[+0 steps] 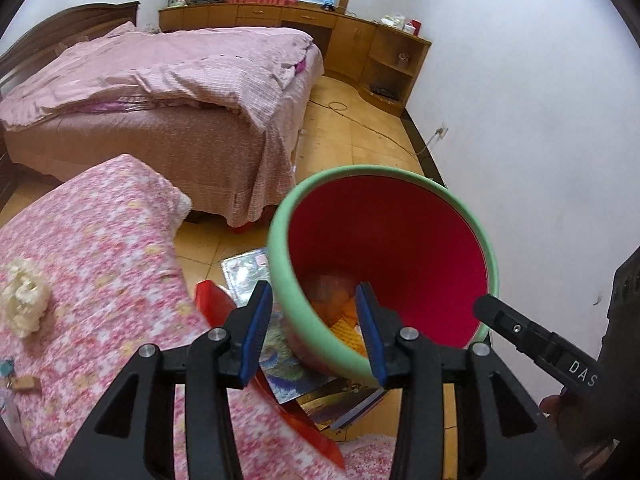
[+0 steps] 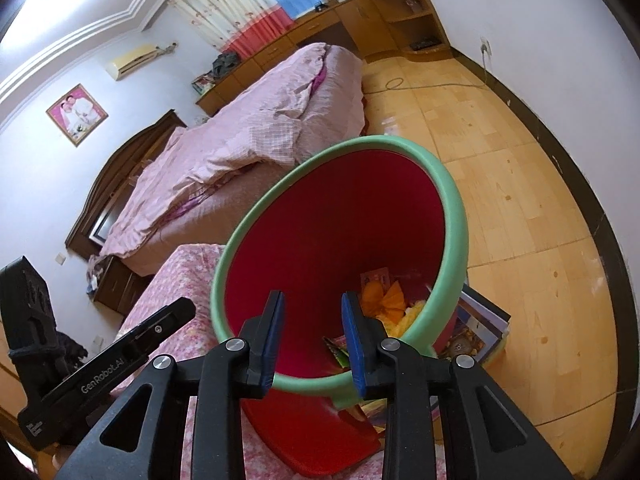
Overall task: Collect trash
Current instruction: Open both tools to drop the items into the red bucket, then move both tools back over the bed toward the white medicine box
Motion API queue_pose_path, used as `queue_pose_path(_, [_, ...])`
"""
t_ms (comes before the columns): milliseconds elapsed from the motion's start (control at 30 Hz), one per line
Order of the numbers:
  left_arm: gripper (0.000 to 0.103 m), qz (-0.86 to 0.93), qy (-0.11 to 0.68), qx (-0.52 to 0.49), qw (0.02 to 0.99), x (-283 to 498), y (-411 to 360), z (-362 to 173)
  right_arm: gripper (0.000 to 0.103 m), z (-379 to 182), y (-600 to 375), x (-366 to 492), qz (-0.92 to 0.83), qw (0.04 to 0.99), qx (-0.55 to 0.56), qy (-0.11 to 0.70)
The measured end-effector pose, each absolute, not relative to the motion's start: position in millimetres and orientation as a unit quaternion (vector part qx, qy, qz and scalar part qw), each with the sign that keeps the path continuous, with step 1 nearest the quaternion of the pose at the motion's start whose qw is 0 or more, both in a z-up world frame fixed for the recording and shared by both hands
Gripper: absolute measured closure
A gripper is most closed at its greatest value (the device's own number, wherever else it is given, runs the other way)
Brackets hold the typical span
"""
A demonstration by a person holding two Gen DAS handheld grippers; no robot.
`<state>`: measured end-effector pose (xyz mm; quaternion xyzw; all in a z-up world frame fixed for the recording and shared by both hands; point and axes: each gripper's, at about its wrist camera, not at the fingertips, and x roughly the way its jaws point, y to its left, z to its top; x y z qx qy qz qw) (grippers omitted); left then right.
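Just above the red plastic bin with the green foam rim point(image 1: 384, 248), both grippers point down into its mouth. L gripper point(image 1: 316, 320) has jaws partly apart, nothing between the blue pads; the near rim runs under its tips. R gripper point(image 2: 312, 336) is narrower, also holding nothing, tips over the near rim and the bin interior. Trash, i.e. orange and yellow wrappers point(image 2: 384, 300), lies at the bin's bottom, ahead of and below both grippers. The bin stands on a stack of glossy magazines point(image 1: 288, 344), w/ a red plastic sheet point(image 2: 312, 432) alongside, just beside the pink floral quilt point(image 1: 100, 260). A crumpled white tissue wad point(image 1: 24, 304) sits on the quilt, well left of the L gripper. Open wood floor point(image 2: 520, 220) stretches to the R; the pink-covered bed point(image 1: 160, 92) lies beyond.
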<state>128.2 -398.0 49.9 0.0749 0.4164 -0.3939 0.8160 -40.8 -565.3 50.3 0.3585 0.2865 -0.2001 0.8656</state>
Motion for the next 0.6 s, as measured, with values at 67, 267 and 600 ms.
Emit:
queue_pose_path(67, [0.06, -0.388, 0.416, 0.068, 0.819, 127.7, -387.1, 53.4, 0.073, 54.6, -558.4, -40.9, -0.197, 0.869, 0.351, 0.287])
queue_pose_path(267, [0.06, -0.358, 0.418, 0.05, 0.833, 133.1, -350.8, 58.4, 0.072, 62.2, -541.2, -39.8, -0.182, 0.876, 0.341, 0.287])
queue_pose_path(600, [0.06, -0.292, 0.427, 0.024, 0.856, 140.7, -276.3, 57.7, 0.072, 65.7, -509.2, -27.2, -0.152, 0.884, 0.323, 0.301])
